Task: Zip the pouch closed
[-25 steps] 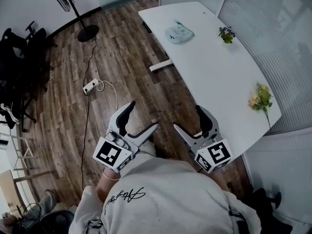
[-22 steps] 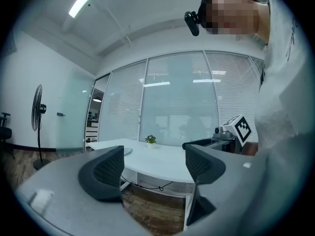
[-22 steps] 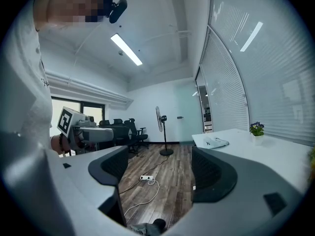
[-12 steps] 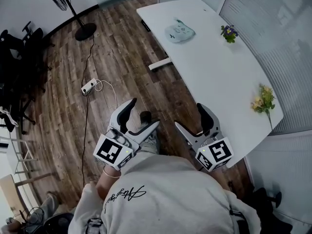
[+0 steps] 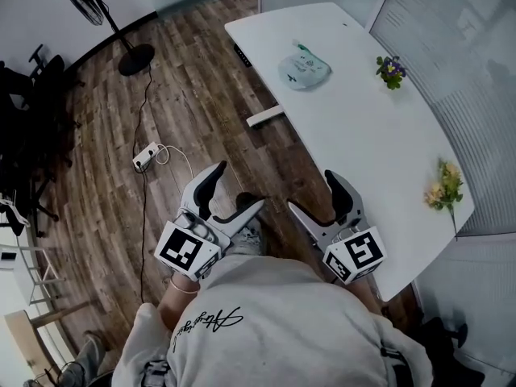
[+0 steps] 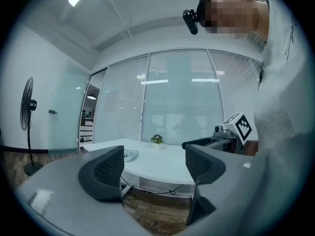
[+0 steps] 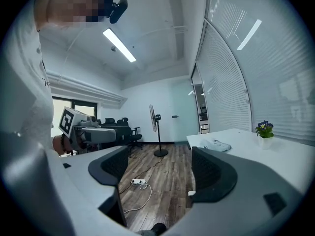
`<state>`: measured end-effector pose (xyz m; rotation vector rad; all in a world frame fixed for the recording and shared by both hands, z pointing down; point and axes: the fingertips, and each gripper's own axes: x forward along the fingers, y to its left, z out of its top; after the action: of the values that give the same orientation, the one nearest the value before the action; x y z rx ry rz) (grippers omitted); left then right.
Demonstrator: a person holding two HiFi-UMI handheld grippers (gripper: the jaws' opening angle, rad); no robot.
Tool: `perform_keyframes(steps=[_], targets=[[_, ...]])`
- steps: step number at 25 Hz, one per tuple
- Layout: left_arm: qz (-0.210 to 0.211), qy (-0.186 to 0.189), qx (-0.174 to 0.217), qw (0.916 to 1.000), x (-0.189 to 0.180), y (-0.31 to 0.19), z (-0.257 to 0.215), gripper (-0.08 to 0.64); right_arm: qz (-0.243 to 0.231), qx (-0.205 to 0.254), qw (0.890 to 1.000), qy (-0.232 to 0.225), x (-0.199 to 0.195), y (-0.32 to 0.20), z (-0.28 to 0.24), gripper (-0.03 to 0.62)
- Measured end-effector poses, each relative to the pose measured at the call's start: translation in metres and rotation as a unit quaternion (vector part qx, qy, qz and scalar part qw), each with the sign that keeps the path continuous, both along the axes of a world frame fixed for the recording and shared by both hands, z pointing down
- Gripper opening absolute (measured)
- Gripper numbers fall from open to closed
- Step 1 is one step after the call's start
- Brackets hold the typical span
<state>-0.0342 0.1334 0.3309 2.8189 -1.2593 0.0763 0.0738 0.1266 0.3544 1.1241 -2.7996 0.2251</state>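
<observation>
Toward the upper middle of the head view, on the white table (image 5: pixel 355 135): the pouch (image 5: pixel 304 65), pale green, lying flat near the far end, touched by neither gripper. Zip too small to read in any view. Lower in that frame, over the wood floor (image 5: pixel 201 111) and well apart from the pouch: left gripper (image 5: pixel 239 188) and right gripper (image 5: pixel 311 192), side by side, pulled in close to a grey sweatshirt (image 5: pixel 266 321). Left gripper view: jaws spread wide, gripping nothing, only table and floor seen through the gap; pouch (image 6: pixel 130 155) small, left of centre, just past the left jaw; purple flowers (image 6: pixel 157 138) beyond it at centre; right gripper (image 6: pixel 216 140) at right of frame; fan (image 6: pixel 25 104) at far left. Right gripper view: jaws likewise spread wide and empty, floor in the gap, with a power strip (image 7: pixel 138 182) low at centre; pouch (image 7: pixel 216 144) on the table, right of centre; purple flowers (image 7: pixel 265 128) at far right; fan (image 7: pixel 153 116) at centre; left gripper (image 7: pixel 106 134) at left. Back in the head view: purple flowers (image 5: pixel 391 69) right of the pouch, yellow flowers (image 5: pixel 445 188) by the table's right edge, power strip (image 5: pixel 146 156) left of centre, fan (image 5: pixel 137 57) at upper left.
</observation>
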Motion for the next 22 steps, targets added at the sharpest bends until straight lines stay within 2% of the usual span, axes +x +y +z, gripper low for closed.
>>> perform_keyframes(steps=[10,15,22], targets=[[0.020,0.002,0.002,0.9998,-0.035,-0.097,0.003,0.374,0.022,-0.009,1.000,0.003,-0.035,-0.087,0.007,0.388],[0.027,0.007,-0.004,0.9996,-0.046,-0.130,0.001,0.374,0.028,-0.005,1.000,0.005,-0.046,-0.118,-0.005,0.388],[0.048,0.008,-0.015,0.9987,-0.052,-0.168,-0.002,0.374,0.050,-0.021,0.999,0.004,-0.050,-0.158,-0.003,0.388]])
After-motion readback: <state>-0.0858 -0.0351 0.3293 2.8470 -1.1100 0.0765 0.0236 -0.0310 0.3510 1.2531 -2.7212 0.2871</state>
